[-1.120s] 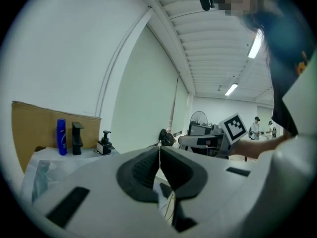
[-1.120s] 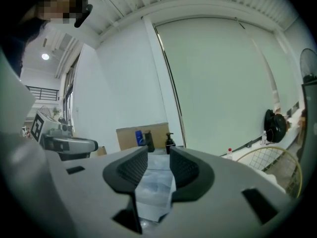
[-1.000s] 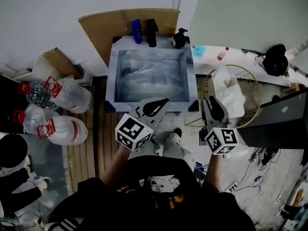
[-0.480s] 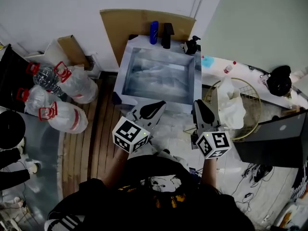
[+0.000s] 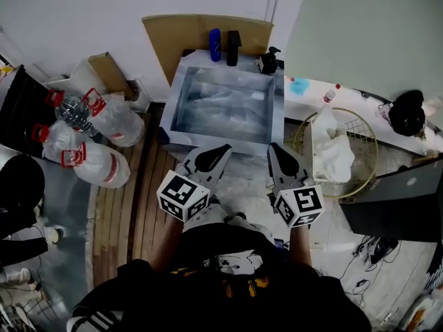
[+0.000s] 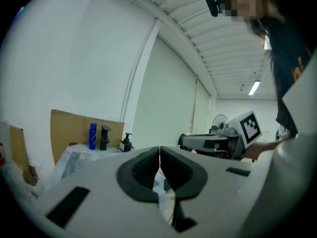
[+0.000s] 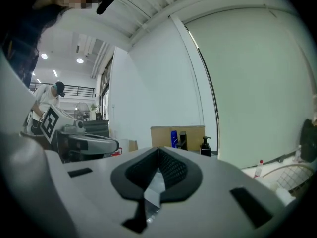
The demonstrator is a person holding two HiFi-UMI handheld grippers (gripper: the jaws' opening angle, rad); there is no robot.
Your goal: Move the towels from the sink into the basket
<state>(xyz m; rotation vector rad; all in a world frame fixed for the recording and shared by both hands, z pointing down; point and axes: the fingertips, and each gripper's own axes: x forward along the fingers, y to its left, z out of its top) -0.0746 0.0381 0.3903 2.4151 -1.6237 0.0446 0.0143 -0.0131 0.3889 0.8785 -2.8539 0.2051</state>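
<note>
Far left: plastic water bottles (image 5: 90, 133) on the floor, off task.

Sink (image 5: 174, 99): pale folds lie in the basin, which I take for the remaining towels (image 5: 221, 106).

Left hand-held gripper (image 5: 223, 149): just short of the sink's front rim, pointing at it. Jaws pressed together, nothing between them.

Right hand-held gripper (image 5: 275, 152): just beside the left one, between sink and basket. Its jaws have just been closing and now meet on nothing.

Basket (image 5: 358, 128): right of the sink, one white towel (image 5: 331, 151) heaped in it, leaning on the near-left rim.

Step in hand, as I judge it: go back to the sink for the next towel.
- Spread the jaws before crossing the rim, not over the cloth.
- Come in over the front rim and tip the nose down; both point nearly level now.
- Pinch one raised fold.
- Lift clear of the rim before swinging right, so a trailing end does not snag.

Hard to make out:
- The count of towels in the sink; the folds blur into one sheen.
- Whether the basin holds water.
- The sink's inside from either gripper view; the jaw bodies cover it.
- The basket's lower right, cut by a dark laptop (image 5: 398, 203).
</note>
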